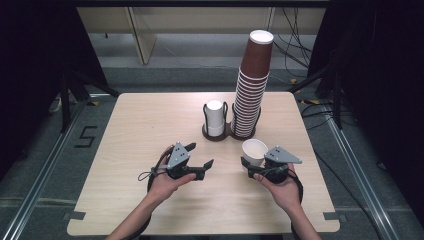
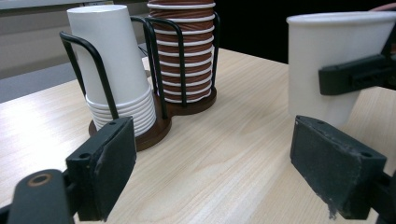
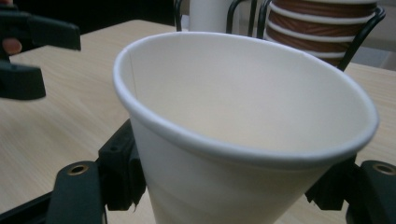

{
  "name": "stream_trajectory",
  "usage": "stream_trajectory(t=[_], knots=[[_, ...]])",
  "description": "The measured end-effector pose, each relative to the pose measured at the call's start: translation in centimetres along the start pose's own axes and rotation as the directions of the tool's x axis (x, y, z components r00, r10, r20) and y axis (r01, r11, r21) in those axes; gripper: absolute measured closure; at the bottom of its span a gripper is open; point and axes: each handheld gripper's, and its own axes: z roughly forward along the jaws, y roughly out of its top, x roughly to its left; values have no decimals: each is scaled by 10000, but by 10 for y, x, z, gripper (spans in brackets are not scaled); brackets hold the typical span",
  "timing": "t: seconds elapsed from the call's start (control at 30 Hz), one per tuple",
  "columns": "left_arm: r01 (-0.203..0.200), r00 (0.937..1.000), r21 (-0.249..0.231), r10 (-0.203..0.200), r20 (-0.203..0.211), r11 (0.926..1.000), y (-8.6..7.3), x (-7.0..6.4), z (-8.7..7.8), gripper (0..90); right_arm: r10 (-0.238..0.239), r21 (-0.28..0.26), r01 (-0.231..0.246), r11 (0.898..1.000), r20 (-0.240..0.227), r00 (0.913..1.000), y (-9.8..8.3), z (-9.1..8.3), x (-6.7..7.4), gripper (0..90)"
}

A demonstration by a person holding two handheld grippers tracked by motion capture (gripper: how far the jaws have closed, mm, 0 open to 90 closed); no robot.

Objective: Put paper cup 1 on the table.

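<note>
Overhead camera, two close claw-mounted cameras

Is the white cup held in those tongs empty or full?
Empty: the right gripper view looks into the white cup and shows bare white walls inside.

Two grippers are showing in the lower half of the frame: the left gripper (image 1: pixel 199 161) and the right gripper (image 1: pixel 248 168). One loose white cup (image 1: pixel 254 151) is sitting lower right of centre. One two-bay cup holder (image 1: pixel 218 134) is standing at centre, carrying one white cup stack (image 1: pixel 215 118) and one brown cup stack (image 1: pixel 251 85).
</note>
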Motion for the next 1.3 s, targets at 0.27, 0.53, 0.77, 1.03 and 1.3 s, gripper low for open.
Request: stream_trajectory(t=[0.27,0.53,0.77,1.03,1.3], knots=[[73,9999,-75,-74,-140,9999,0,1,-3,143,-100,446,74,9990,591,9982,-20,-11,-5,282],[107,9997,-168,-111,-225,9998,-1,2,-5,143,-284,769,229,9968,716,9970,-33,-11,-12,281],[94,9996,-130,-98,-279,9999,-1,3,-7,143,-572,977,499,9940,733,9957,-38,-6,-12,278],[55,9997,-186,-59,-227,9998,2,3,-5,143,-363,921,292,9953,766,9964,-40,-6,-10,274],[29,9999,-211,-32,-135,9998,5,3,-1,143,-798,1141,710,9909,747,9940,-43,-7,-11,192]])
